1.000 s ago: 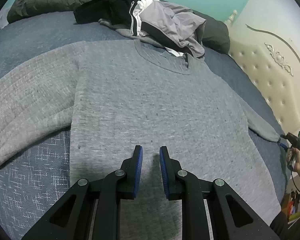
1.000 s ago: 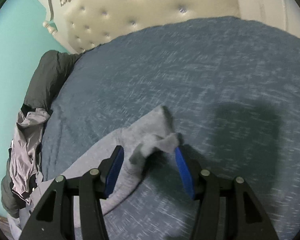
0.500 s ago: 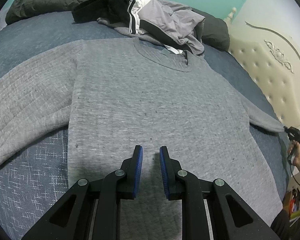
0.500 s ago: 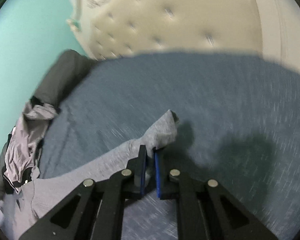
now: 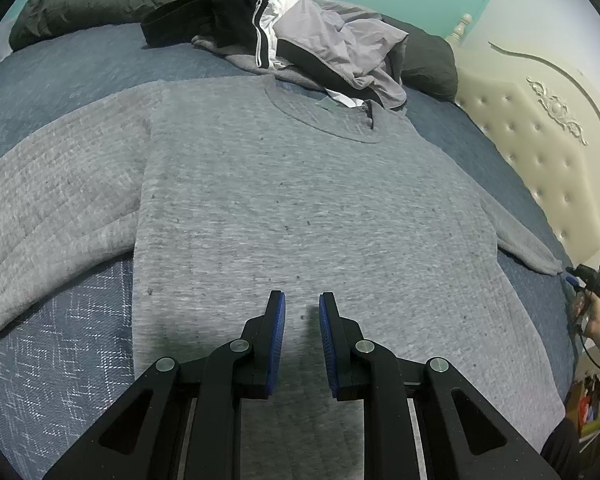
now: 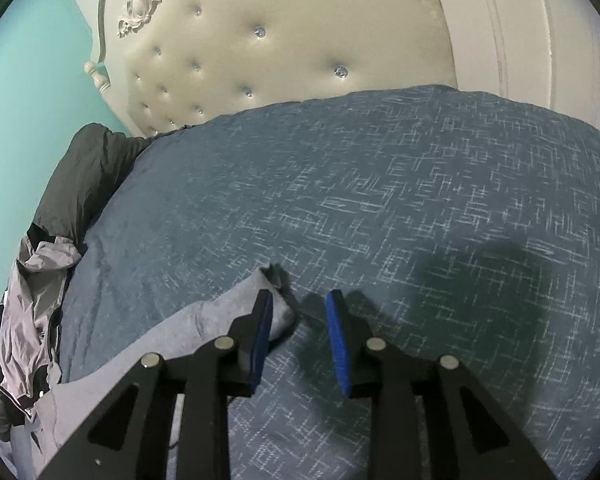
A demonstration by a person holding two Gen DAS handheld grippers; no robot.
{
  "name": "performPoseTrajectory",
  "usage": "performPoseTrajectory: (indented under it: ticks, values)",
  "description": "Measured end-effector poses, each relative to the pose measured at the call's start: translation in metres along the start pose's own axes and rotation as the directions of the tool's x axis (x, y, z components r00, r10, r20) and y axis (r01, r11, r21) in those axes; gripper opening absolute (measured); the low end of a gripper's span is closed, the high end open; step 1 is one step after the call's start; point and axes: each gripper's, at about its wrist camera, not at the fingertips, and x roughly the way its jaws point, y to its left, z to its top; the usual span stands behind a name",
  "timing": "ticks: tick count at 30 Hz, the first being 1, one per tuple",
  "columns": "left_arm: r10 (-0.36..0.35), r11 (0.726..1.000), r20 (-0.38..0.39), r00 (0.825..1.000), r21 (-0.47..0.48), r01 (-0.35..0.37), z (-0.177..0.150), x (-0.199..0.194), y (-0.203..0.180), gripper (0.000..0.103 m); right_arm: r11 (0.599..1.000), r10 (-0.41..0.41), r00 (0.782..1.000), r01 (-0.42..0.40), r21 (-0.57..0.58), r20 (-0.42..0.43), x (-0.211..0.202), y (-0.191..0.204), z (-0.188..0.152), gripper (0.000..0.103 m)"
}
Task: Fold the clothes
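Observation:
A grey sweater [image 5: 300,208] lies flat, front up, on the blue bedspread [image 5: 60,360], both sleeves spread out. My left gripper [image 5: 302,300] hovers over its lower middle, jaws a little apart and empty. In the right wrist view my right gripper [image 6: 300,300] is open; the cuff of the sweater's sleeve [image 6: 268,292] lies on the bed beside and partly behind its left finger, not held. The right gripper also shows in the left wrist view [image 5: 580,276] at the sleeve's end.
A pile of grey, black and white clothes [image 5: 300,32] lies beyond the sweater's collar, also in the right wrist view [image 6: 32,300]. A dark pillow [image 5: 424,60] lies behind it. A cream tufted headboard [image 6: 280,48] stands at the bed's right.
My right gripper shut on the sleeve cuff, pulled it outward, then opened and let it go; the sleeve now lies straighter. The left gripper barely moved.

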Motion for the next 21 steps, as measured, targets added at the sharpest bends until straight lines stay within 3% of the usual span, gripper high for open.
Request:
performPoseTrajectory:
  ticks: [9,12,15,21]
  values:
    - [0.022,0.999,0.041,0.999,-0.039,-0.021,0.009,-0.021,0.014,0.019,0.988,0.135,0.986,-0.140,-0.056,-0.093,-0.005,0.062,-0.028,0.028]
    - [0.050,0.996,0.055,0.997,-0.073,-0.046,0.015,-0.037,0.029,0.019,0.975,0.192,0.971,-0.206,-0.086,-0.144,-0.010,0.090,-0.040,0.028]
    - [0.079,0.991,0.055,0.995,-0.117,-0.072,0.019,-0.054,0.050,0.019,0.957,0.232,0.952,-0.261,-0.128,-0.201,-0.018,0.119,-0.054,0.036]
    - [0.189,0.974,-0.010,0.982,-0.124,-0.189,0.017,-0.079,0.087,0.019,0.919,0.288,0.911,-0.350,-0.180,-0.296,-0.038,0.154,-0.087,0.038]
